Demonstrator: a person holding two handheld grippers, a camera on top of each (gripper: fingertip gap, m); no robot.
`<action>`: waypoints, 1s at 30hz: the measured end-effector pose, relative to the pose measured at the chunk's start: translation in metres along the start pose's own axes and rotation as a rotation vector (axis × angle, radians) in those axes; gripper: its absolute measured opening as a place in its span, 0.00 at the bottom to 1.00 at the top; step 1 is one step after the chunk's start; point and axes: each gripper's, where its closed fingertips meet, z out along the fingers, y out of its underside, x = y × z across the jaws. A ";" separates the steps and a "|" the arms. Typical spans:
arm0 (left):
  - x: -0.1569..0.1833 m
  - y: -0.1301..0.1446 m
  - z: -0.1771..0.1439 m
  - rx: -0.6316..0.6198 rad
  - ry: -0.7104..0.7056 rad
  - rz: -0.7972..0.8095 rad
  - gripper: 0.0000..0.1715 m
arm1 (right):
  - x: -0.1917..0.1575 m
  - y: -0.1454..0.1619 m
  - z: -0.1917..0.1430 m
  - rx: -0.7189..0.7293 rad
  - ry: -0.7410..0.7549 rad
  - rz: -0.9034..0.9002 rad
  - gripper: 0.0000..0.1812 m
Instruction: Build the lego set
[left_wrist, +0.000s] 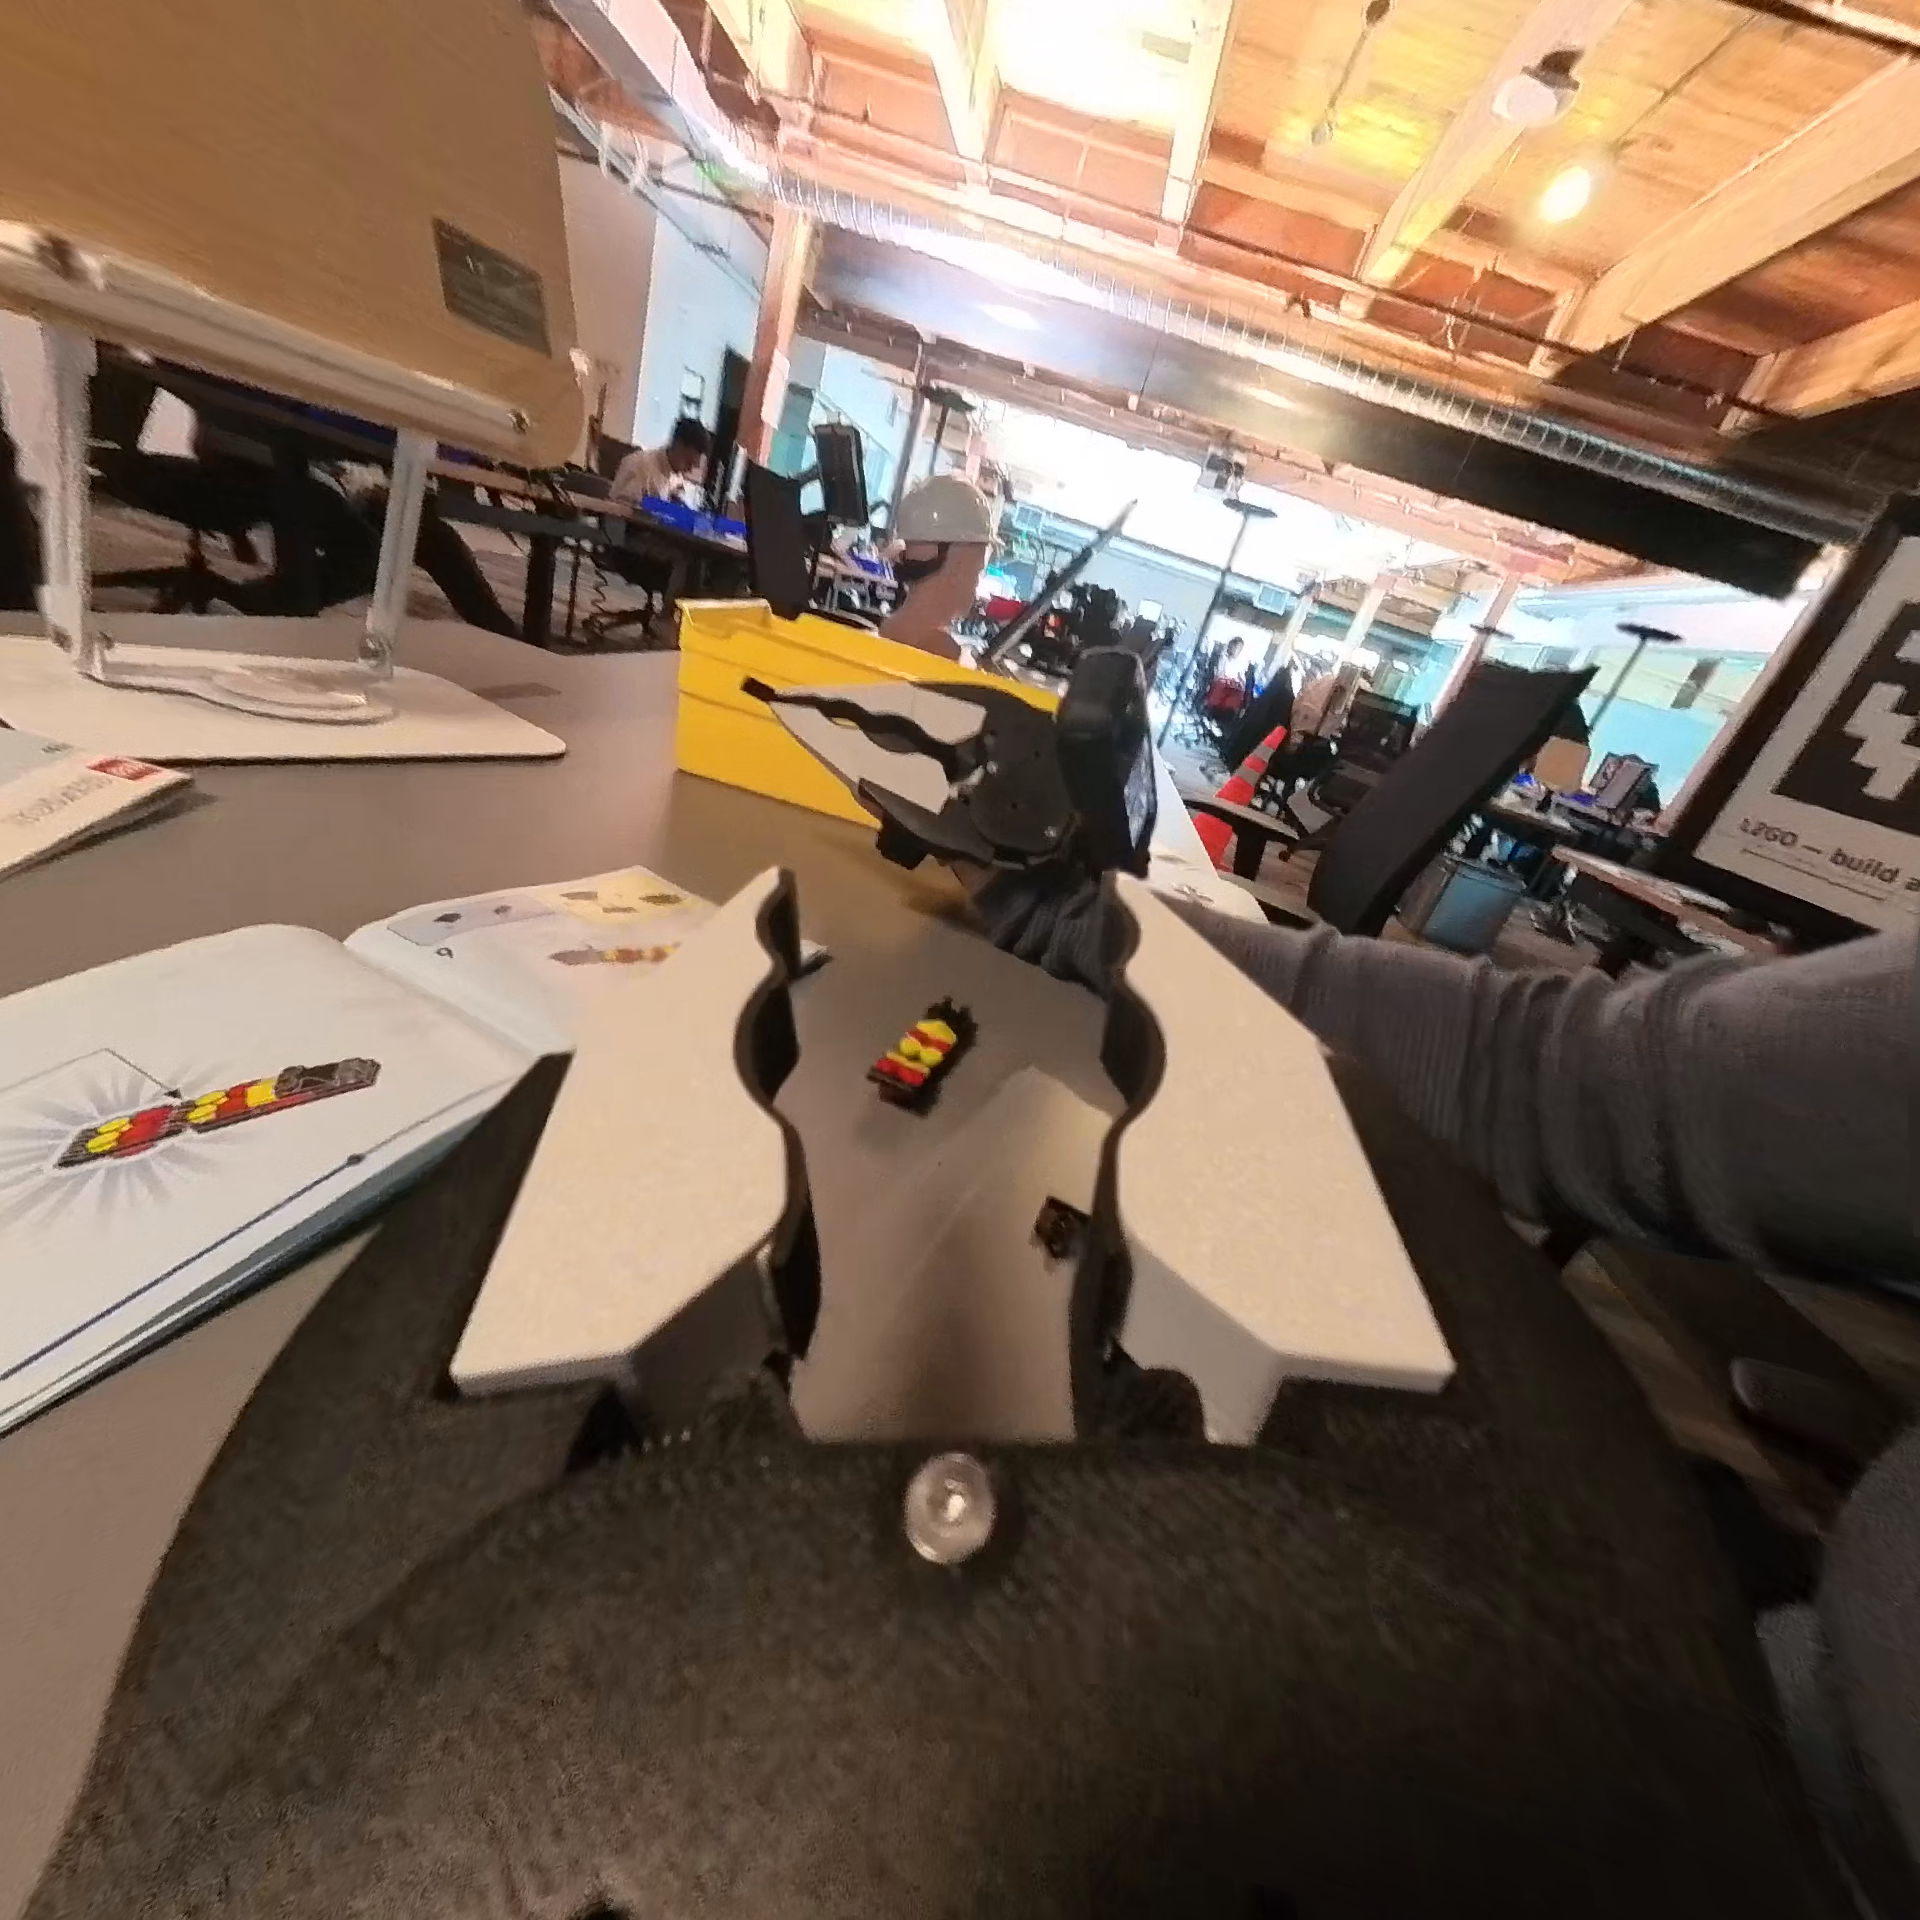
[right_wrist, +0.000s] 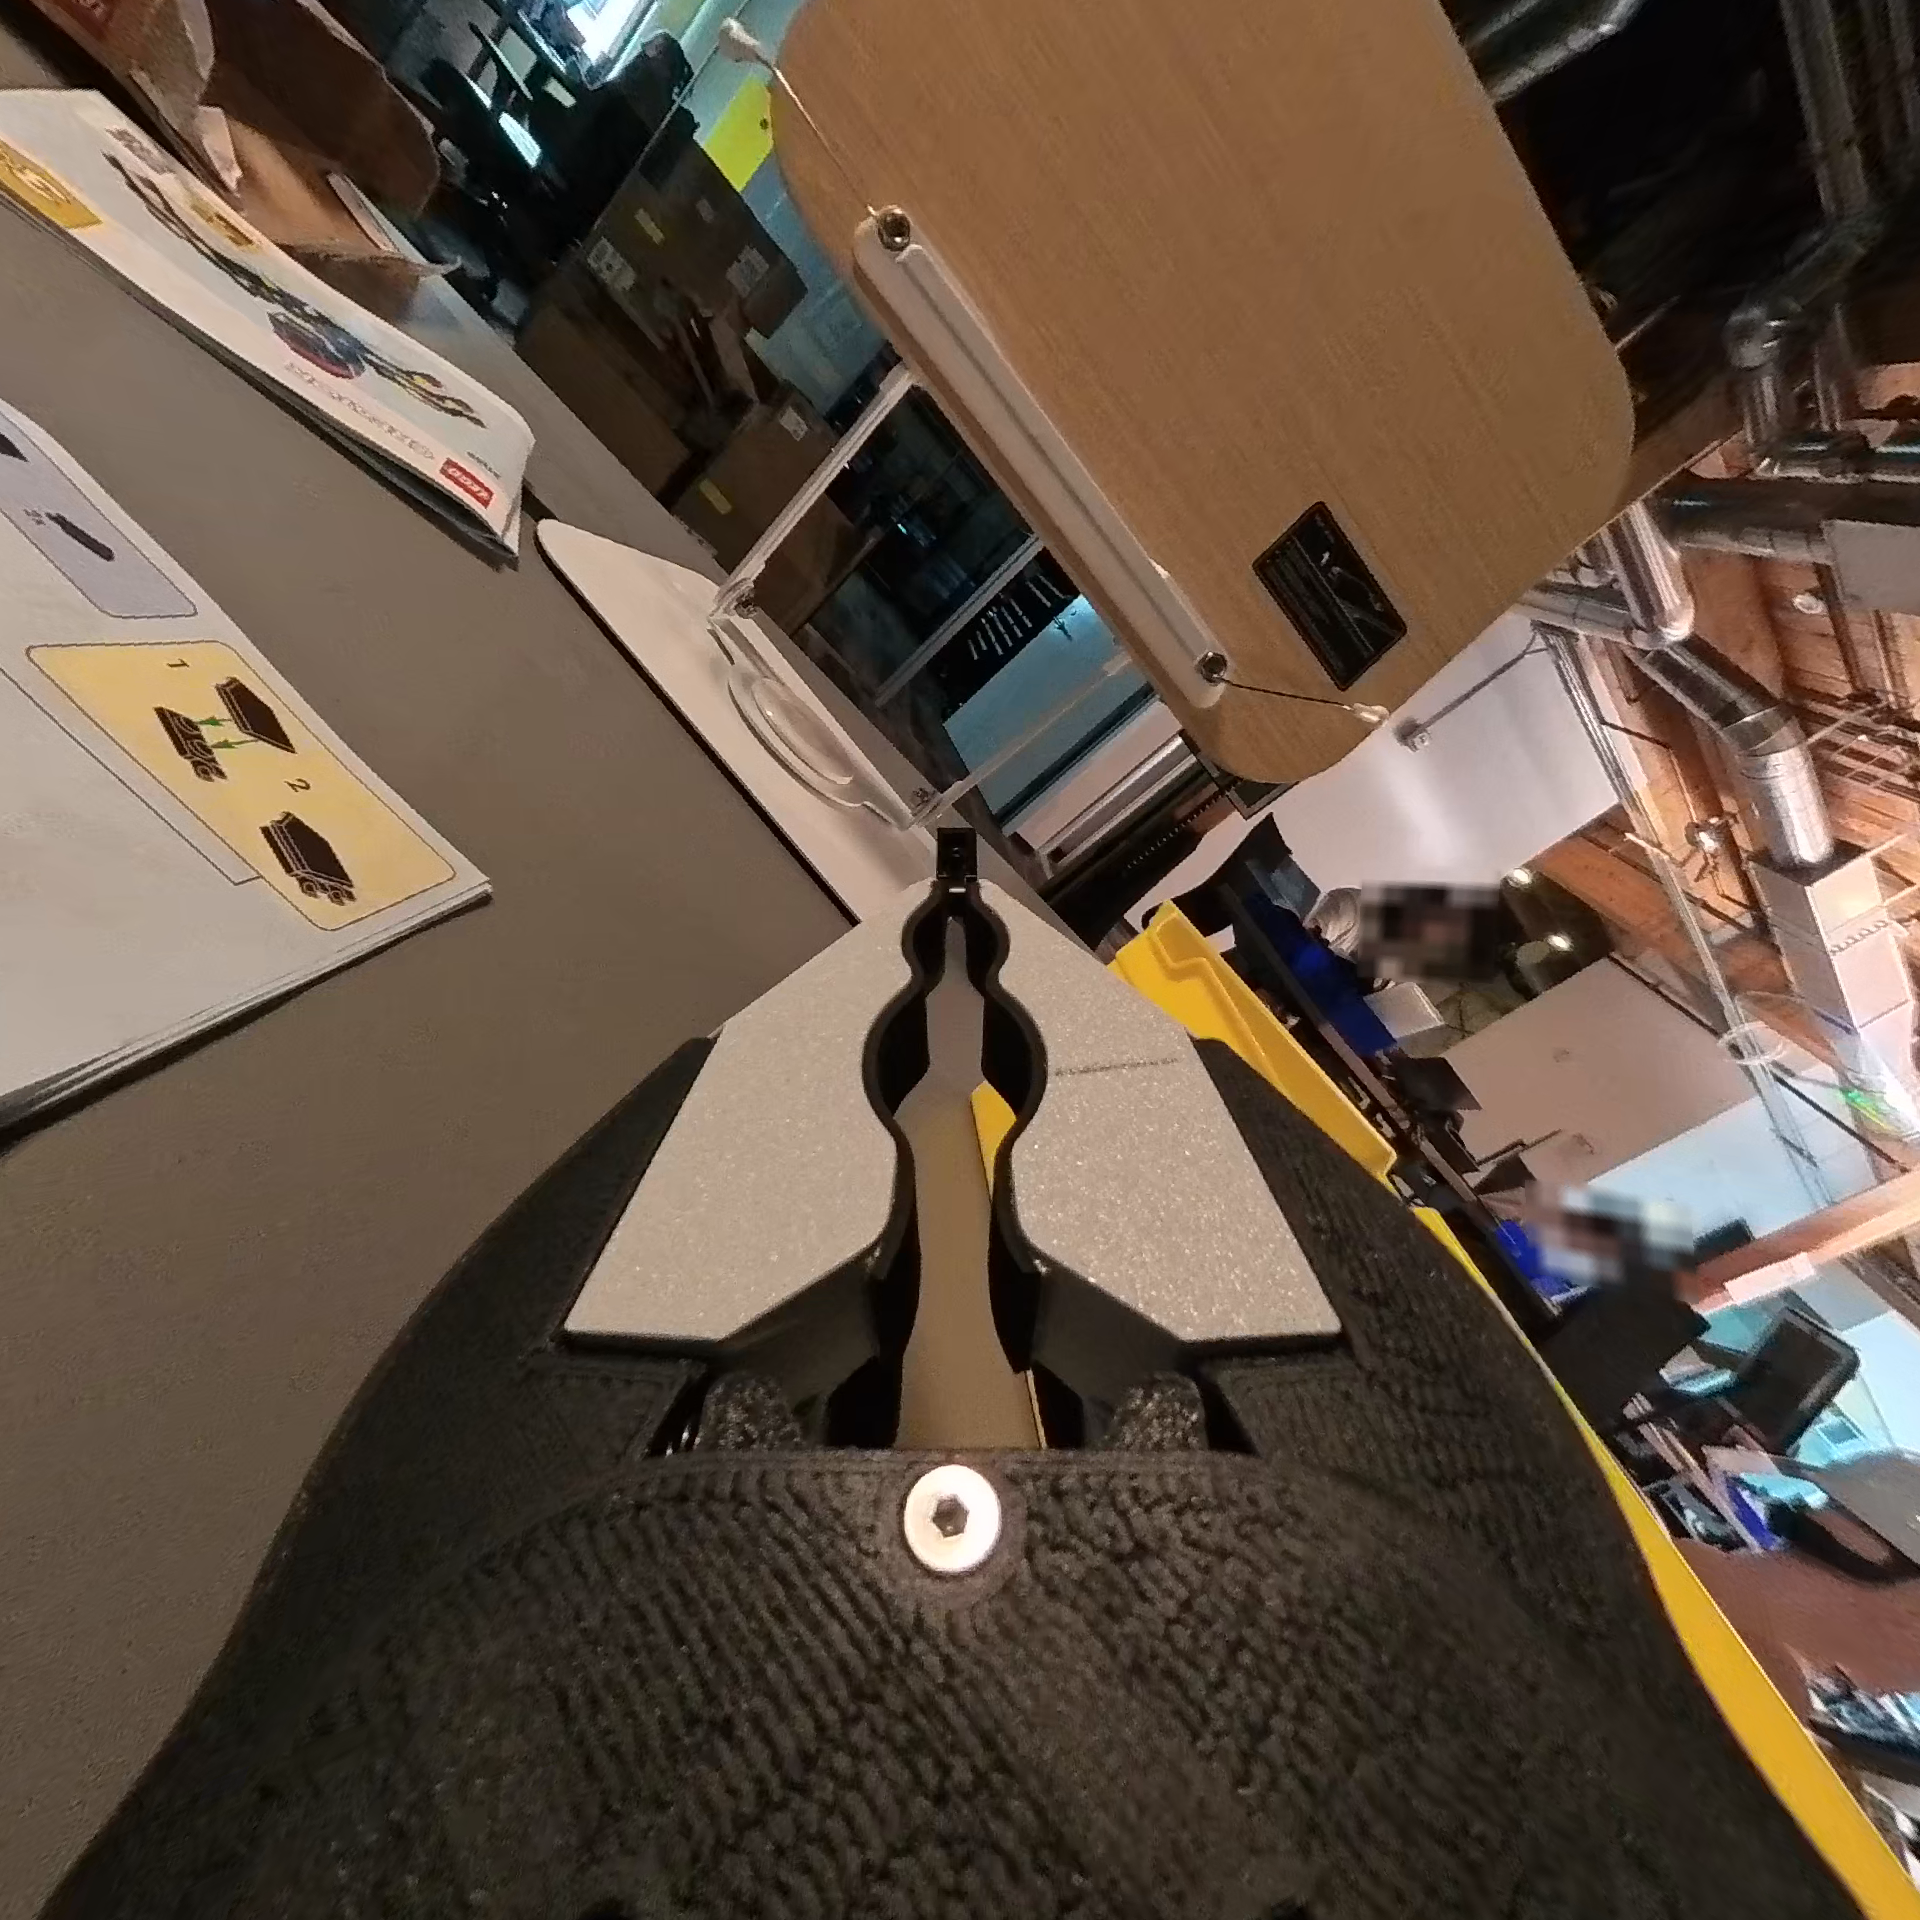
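Observation:
A small black, red and yellow lego assembly (left_wrist: 923, 1051) lies on the grey table (left_wrist: 436, 831) between the fingers of my left gripper (left_wrist: 951, 914), which is open and empty around it. A tiny black piece (left_wrist: 1058, 1224) lies next to the left gripper's right finger. My right gripper (right_wrist: 954, 896) is shut on a small black lego piece (right_wrist: 954, 858) pinched at its fingertips, above the table. In the left wrist view the right gripper (left_wrist: 764, 694) hangs beyond the assembly, in front of the yellow bin, held by an arm in a grey sleeve (left_wrist: 1558, 1070).
An open instruction booklet (left_wrist: 208, 1122) (right_wrist: 156, 779) lies left of the assembly. A second booklet (left_wrist: 62, 800) (right_wrist: 312, 343) lies farther left. A wooden board on a clear stand (left_wrist: 260, 208) (right_wrist: 1195, 364) has a white base (left_wrist: 312, 717). A yellow bin (left_wrist: 769, 727) (right_wrist: 1299, 1049) stands behind. Some 30 cm of space lies between my two pairs of fingers.

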 end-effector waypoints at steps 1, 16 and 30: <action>0.004 0.004 0.001 -0.030 0.020 0.009 0.33 | 0.001 0.000 0.000 -0.001 0.002 0.004 0.00; 0.036 0.105 0.013 -0.737 0.216 0.075 0.23 | 0.002 -0.001 -0.002 0.014 -0.003 0.035 0.00; 0.038 0.128 0.009 -0.870 0.202 0.232 0.20 | 0.004 -0.003 -0.003 0.033 -0.011 0.069 0.00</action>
